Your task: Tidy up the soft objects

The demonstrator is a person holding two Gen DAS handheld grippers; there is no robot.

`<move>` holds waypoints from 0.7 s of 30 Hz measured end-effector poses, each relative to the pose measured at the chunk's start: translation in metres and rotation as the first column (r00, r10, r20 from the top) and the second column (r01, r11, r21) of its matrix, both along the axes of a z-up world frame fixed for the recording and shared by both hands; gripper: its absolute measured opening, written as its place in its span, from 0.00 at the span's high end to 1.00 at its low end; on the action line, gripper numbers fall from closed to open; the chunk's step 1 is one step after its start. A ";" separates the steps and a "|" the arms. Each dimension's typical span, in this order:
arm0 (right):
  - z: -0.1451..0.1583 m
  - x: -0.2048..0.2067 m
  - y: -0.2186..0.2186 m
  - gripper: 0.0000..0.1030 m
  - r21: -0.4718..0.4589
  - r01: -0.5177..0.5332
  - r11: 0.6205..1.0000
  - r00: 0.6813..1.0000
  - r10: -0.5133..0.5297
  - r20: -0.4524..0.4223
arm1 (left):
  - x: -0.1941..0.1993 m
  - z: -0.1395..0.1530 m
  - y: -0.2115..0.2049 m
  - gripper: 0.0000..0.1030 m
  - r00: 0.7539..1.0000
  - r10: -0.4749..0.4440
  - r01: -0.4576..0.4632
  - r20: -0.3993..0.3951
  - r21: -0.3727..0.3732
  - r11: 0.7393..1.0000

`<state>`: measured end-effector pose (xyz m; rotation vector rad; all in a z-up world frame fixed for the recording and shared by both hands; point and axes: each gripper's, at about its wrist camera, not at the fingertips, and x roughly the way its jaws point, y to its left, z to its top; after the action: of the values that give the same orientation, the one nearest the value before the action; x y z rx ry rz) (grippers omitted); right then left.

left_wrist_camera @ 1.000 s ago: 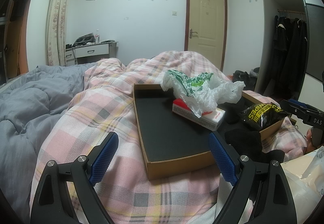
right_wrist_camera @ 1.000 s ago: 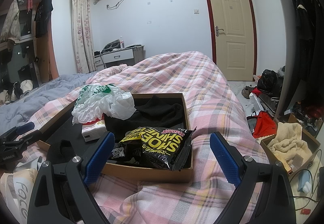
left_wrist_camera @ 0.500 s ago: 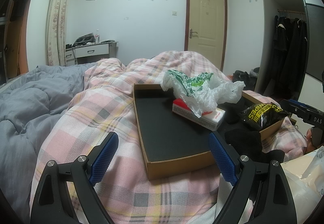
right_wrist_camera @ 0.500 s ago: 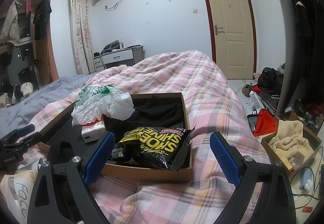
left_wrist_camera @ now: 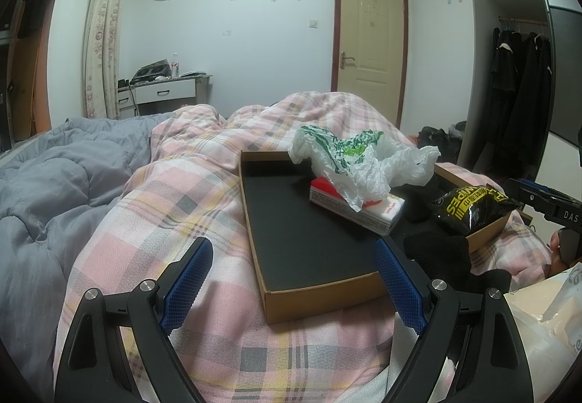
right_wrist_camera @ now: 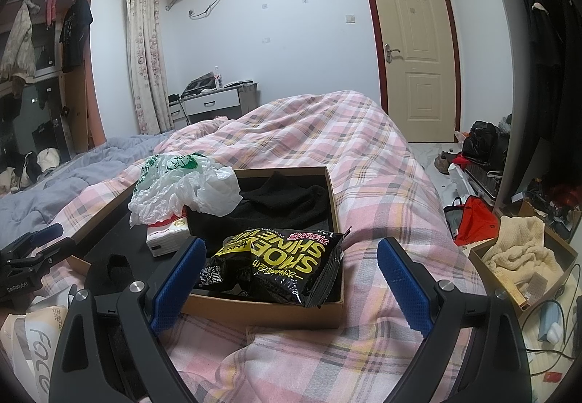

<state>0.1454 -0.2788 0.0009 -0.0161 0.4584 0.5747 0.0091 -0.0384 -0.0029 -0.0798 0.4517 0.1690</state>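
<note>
Cardboard box [right_wrist_camera: 333, 192] on the plaid quilt [right_wrist_camera: 363, 148] — corralling loose items; shoe-wipes packet [right_wrist_camera: 280, 264] at 6 o'clock, plastic bag [right_wrist_camera: 182, 184] at 10. Both grippers [left_wrist_camera: 291, 279] [right_wrist_camera: 287, 279] hover, jaws apart, empty.

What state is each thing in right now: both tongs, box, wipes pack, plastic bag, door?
Left tongs: open, empty.
Right tongs: open, empty.
Cardboard box: open, no lid.
Shoe wipes pack: lying in box.
Plastic bag: crumpled.
Door: closed.
</note>
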 end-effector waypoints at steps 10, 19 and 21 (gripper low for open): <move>0.000 0.000 -0.001 0.08 0.000 0.000 1.000 1.000 0.000 0.000 | 0.000 0.000 0.000 0.14 1.000 0.000 0.000 0.000 0.000 1.000; 0.000 0.000 -0.001 0.08 0.000 0.000 1.000 1.000 0.000 0.000 | 0.000 0.000 0.000 0.14 1.000 0.000 0.000 0.000 0.000 1.000; 0.000 0.000 -0.001 0.08 0.001 0.000 1.000 1.000 0.000 0.000 | 0.000 0.000 0.000 0.14 1.000 0.000 0.000 0.000 0.000 1.000</move>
<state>0.1455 -0.2803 0.0007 -0.0157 0.4582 0.5752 0.0091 -0.0383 -0.0029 -0.0802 0.4516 0.1687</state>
